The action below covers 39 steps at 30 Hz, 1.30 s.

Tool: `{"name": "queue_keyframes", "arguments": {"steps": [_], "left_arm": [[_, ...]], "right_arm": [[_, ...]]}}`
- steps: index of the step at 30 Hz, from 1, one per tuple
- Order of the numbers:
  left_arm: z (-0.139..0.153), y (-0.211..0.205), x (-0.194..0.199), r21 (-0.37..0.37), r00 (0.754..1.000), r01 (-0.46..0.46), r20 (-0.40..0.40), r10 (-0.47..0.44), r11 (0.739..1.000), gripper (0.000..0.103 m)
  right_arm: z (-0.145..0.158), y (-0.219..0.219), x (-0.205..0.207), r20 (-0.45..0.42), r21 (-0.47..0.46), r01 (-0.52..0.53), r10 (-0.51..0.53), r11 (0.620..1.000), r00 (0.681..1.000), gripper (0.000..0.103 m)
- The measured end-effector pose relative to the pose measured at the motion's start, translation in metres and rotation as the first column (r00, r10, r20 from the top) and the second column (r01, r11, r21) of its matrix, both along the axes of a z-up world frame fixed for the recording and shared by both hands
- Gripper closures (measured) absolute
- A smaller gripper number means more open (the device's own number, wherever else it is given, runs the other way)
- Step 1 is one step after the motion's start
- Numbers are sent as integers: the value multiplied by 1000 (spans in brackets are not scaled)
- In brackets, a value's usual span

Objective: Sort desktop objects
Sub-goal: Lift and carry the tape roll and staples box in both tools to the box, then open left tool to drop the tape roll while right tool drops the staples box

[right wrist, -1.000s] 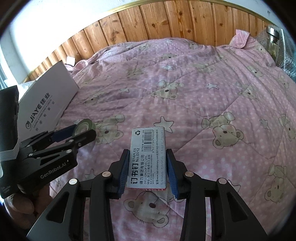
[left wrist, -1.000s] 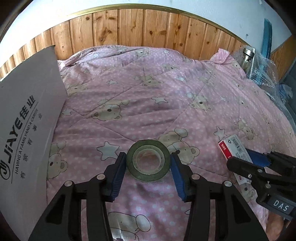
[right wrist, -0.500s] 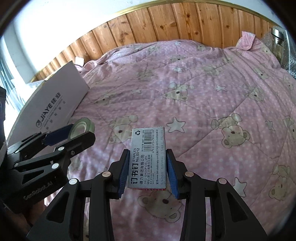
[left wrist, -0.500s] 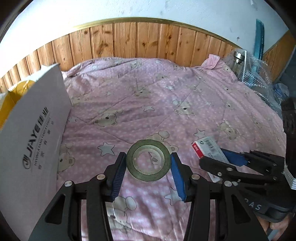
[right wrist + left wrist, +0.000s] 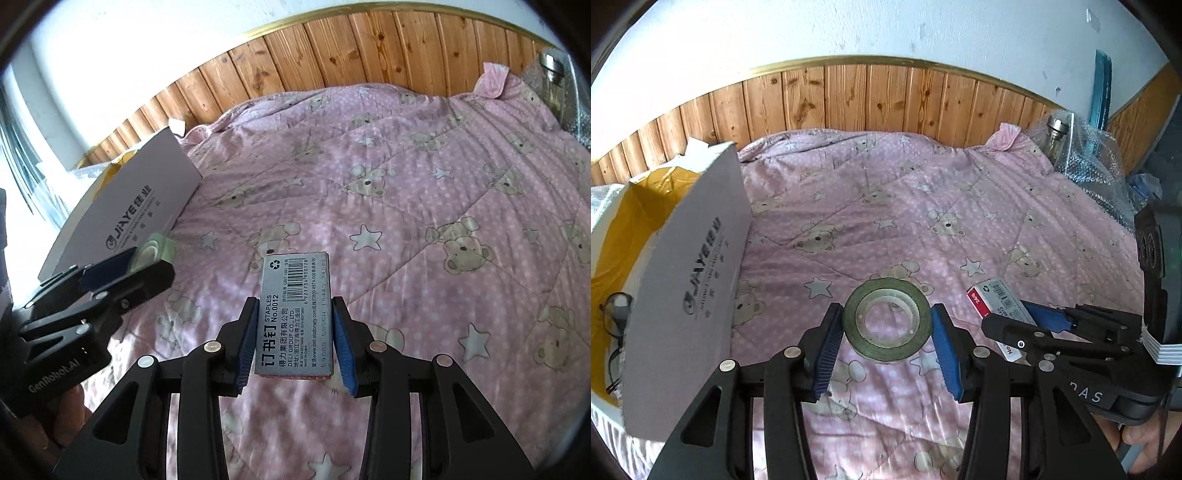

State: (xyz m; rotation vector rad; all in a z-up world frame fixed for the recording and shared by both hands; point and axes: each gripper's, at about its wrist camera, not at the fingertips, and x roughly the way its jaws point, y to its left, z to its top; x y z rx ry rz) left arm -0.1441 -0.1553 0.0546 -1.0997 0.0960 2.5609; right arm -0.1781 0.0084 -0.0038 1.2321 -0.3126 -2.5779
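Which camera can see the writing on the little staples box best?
The right wrist view: the staples box faces it flat between the right tongs, its print readable. The left wrist view shows only its red-edged end and barcode, partly hidden by those tongs.

- The bed (image 5: 923, 206) carries everything, covered by a pink quilt (image 5: 424, 192) printed with white dots, stars and teddy bears (the stitching divides it into large slanted panels).
- The quilt lies mostly flat, with soft creases and one corner turned up at the far right, against the wooden wall panelling (image 5: 849, 99).
- A white cardboard box (image 5: 690, 280) with a dark printed logo stands at the bed's left edge, its flap raised; yellow lining shows inside.
- Crumpled bubble wrap (image 5: 1097, 162) sits at the far right corner, around a clear jar (image 5: 1058, 136) with a metal top.
- The middle of the quilt is bare.
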Motion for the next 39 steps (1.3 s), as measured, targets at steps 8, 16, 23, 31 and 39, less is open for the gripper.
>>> {"name": "queue_keyframes", "arguments": {"steps": [8, 16, 23, 31, 39], "left_arm": [[25, -20, 22, 11, 1000, 0, -23, 1, 1000, 54], [55, -49, 42, 22, 999, -8, -50, 10, 1000, 54], [84, -80, 49, 38, 995, -41, -92, 44, 998, 54], [103, -129, 49, 72, 990, -94, -99, 101, 993, 54], [117, -182, 45, 60, 980, -162, -110, 168, 985, 54]], "right_arm": [[26, -19, 17, -41, 18, -28, 29, 999, 999, 63], [47, -40, 26, -59, 6, -76, 76, 997, 995, 63], [74, -69, 30, -90, 8, -124, 124, 992, 988, 63], [110, -113, 32, -135, 15, -207, 207, 978, 969, 63], [135, -166, 26, -142, 8, -311, 309, 950, 940, 63]]}}
